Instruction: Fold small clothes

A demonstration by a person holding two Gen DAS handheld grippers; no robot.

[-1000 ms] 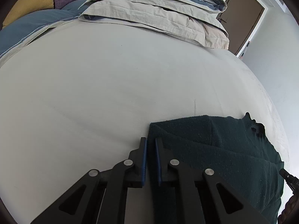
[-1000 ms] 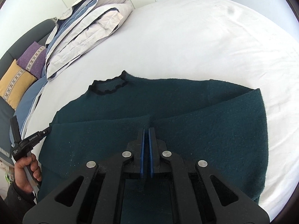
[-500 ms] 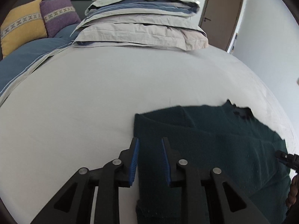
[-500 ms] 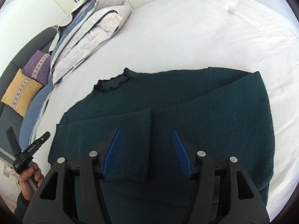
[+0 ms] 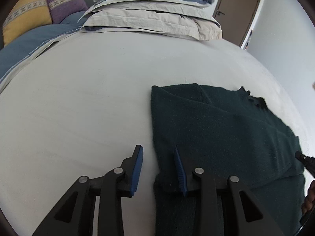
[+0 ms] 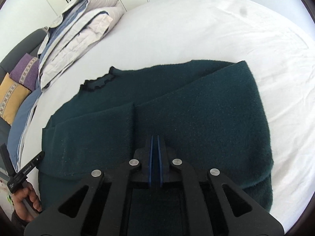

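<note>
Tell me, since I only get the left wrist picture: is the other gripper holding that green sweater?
Observer: No. The right gripper is over the dark green sweater. Its jaws have just been closing and are now shut, and no cloth shows between them.
Operator: What does the sweater's far side look like?
Observer: Both sides are folded in over the front, and their edges meet near the middle.
Operator: Anything else on the bed there?
Observer: A small dark spot marks the white sheet beyond the sweater.
</note>
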